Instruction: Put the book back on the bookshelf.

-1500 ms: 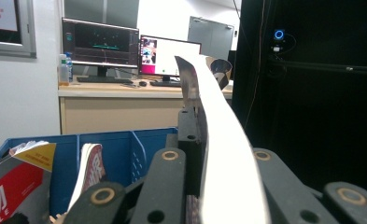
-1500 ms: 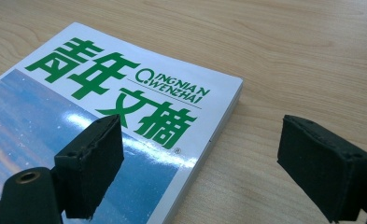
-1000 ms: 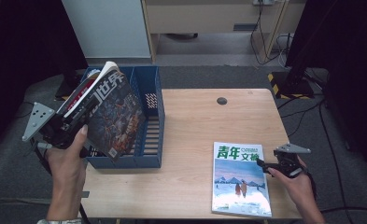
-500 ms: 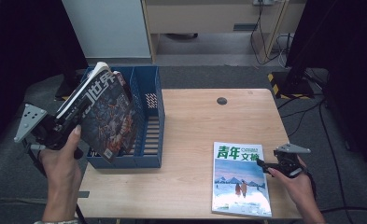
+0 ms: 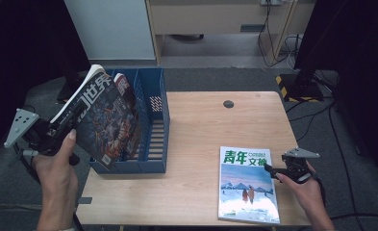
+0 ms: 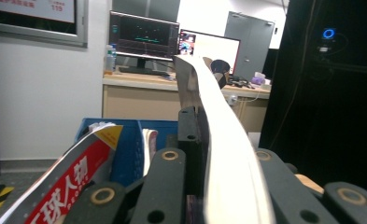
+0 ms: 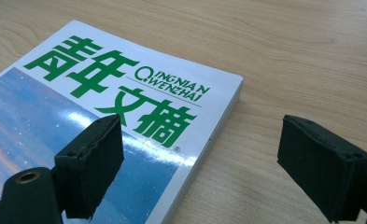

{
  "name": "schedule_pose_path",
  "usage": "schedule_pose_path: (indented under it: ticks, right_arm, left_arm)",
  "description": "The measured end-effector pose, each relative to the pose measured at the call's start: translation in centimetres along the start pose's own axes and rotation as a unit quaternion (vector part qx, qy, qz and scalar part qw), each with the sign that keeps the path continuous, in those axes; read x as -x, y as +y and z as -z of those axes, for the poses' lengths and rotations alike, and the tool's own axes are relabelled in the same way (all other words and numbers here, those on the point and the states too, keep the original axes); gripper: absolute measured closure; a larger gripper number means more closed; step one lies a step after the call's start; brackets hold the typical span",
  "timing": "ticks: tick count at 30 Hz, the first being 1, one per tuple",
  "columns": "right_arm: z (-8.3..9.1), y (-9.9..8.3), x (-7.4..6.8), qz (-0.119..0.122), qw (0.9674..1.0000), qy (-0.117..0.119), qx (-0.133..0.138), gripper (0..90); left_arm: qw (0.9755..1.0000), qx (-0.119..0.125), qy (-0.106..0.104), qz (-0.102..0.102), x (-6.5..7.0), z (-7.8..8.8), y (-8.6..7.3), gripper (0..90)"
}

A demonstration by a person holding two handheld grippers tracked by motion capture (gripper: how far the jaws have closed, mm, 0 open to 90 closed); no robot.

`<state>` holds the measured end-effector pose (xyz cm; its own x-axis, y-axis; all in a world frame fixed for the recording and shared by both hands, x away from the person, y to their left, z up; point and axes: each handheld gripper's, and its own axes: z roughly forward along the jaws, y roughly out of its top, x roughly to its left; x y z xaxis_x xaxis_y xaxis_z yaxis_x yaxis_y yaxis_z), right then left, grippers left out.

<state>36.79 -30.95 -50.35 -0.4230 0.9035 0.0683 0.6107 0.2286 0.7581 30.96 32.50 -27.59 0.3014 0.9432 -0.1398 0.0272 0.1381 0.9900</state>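
My left gripper is shut on the edge of a dark-covered magazine with big white characters. It holds the magazine tilted above the left part of a blue file rack. In the left gripper view the magazine's pale page edge runs up between the closed jaws of that gripper. A red-spined magazine leans inside the rack. A white and blue magazine with green characters lies flat on the table. My right gripper rests open at its right edge, with one jaw over the cover.
The wooden table has a round cable hole near its far edge. Behind the table stand a white cabinet and a wooden desk. A yellow-and-black striped base sits on the floor at the far right.
My left gripper has drifted slightly to the left with the dark magazine still in it. The right gripper and the green-titled magazine have stayed in place.
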Motion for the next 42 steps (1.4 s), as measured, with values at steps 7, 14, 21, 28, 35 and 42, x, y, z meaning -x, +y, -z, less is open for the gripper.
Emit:
schedule_pose_path:
  ticks: [7, 14, 21, 28, 35, 42]
  right_arm:
    - [-0.1, 0.0, 0.0, 0.005, 1.0, 0.001, -0.001, 14.6]
    - [-0.1, -0.1, 0.0, 0.005, 1.0, 0.003, -0.004, 14.6]
    - [-0.1, -0.1, 0.1, 0.004, 1.0, 0.001, -0.002, 14.6]
    - [-0.2, -0.1, 0.1, 0.005, 1.0, 0.004, -0.004, 14.6]
    - [-0.2, -0.1, 0.2, 0.003, 1.0, 0.004, -0.003, 14.6]
    - [-0.1, -0.1, 0.2, 0.003, 1.0, 0.004, -0.003, 14.6]
  left_arm:
    - [0.9998, -0.002, 0.019, 0.012, -0.4, -1.2, -0.6, 82.6]
    - [0.9991, -0.003, 0.036, 0.024, -0.7, -3.0, -0.9, 82.6]
    - [0.9987, -0.006, 0.043, 0.028, -0.7, -4.7, -1.0, 82.6]
    - [0.9984, -0.012, 0.046, 0.029, -0.3, -6.5, -1.6, 82.6]
    - [0.9984, -0.013, 0.044, 0.034, 0.3, -7.4, -2.3, 82.7]
    - [0.9985, -0.015, 0.043, 0.029, 0.6, -8.1, -2.9, 82.6]
